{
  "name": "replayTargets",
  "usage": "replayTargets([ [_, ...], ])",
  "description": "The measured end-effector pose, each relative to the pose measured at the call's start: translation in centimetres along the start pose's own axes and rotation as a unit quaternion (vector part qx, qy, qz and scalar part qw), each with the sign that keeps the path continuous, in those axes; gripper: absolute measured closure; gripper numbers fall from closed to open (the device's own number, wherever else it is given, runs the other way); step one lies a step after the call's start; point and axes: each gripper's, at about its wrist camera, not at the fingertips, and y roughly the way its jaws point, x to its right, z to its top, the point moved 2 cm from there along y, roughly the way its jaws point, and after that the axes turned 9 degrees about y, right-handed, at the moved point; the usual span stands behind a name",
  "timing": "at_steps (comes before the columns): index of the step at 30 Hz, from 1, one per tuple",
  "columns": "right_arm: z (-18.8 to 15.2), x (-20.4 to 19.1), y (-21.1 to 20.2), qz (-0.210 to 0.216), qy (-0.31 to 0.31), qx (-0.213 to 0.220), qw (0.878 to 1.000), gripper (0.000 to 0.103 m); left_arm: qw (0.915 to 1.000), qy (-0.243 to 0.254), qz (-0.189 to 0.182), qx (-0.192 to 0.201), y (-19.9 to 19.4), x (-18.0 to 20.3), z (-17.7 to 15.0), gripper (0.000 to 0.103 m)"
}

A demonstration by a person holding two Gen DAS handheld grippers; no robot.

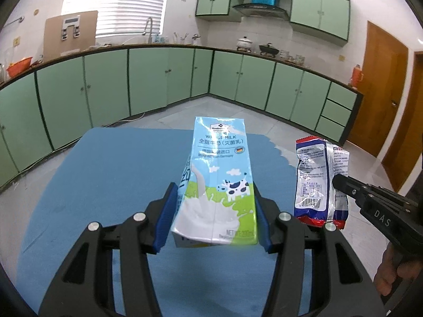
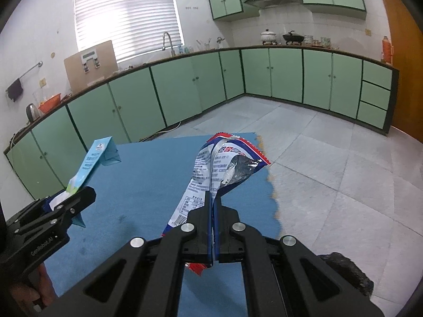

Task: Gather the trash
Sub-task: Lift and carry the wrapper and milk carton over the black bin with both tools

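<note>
Gripping both items clear of the blue mat [image 1: 105,171]. Left gripper [image 1: 214,211] has its blue pads [image 1: 166,216] clamped on the lower sides of the milk carton [image 1: 219,174]; carton sits between the fingers, printed face toward the camera, top pointing forward and away from the fingertips. In the right wrist view the same carton [image 2: 92,163] shows leaning, sticking out ahead of the left gripper [image 2: 71,200] at the left edge

Right gripper [image 2: 212,211] fingers nearly closed, pinched on the snack wrapper [image 2: 211,174]; crumpled foil sticks out past the fingertips, red-edged tail hangs below the jaws. From the left wrist view the wrapper [image 1: 320,179] stands upright just right of the left fingers, right gripper [image 1: 341,182] biting its right edge

Mat lies below and ahead of both sets of fingers, ragged edge on the right side. Black bag [image 2: 346,272] partly visible low right, behind the right fingers; can't tell if it's open
</note>
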Motion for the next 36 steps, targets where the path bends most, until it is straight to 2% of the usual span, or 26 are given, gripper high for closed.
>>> replayTargets([
  [5,0.2,1.7,-2.2,-0.014,0.004,0.014,1.0,0.102,0.9997,0.016,-0.016,0.005,-0.6,2.6,0.4,0.054],
  [7,0.3,2.3,-2.9,-0.019,0.007,0.018,1.0,0.102,0.9995,0.022,-0.023,0.006,-0.8,3.6,0.5,0.059],
  [17,0.3,6.2,-5.9,-0.041,0.028,0.03,0.998,0.102,0.9976,0.043,-0.055,0.002,-0.9,7.7,-0.2,0.059],
  [21,-0.2,7.3,-6.4,-0.047,0.038,0.03,0.998,0.102,0.9969,0.04,-0.067,-0.011,-0.5,8.3,-1.0,0.059],
  [36,-0.5,9.6,-9.2,-0.064,0.053,0.046,0.995,0.102,0.994,0.064,-0.089,0.005,-2.2,11.6,-0.5,0.059],
])
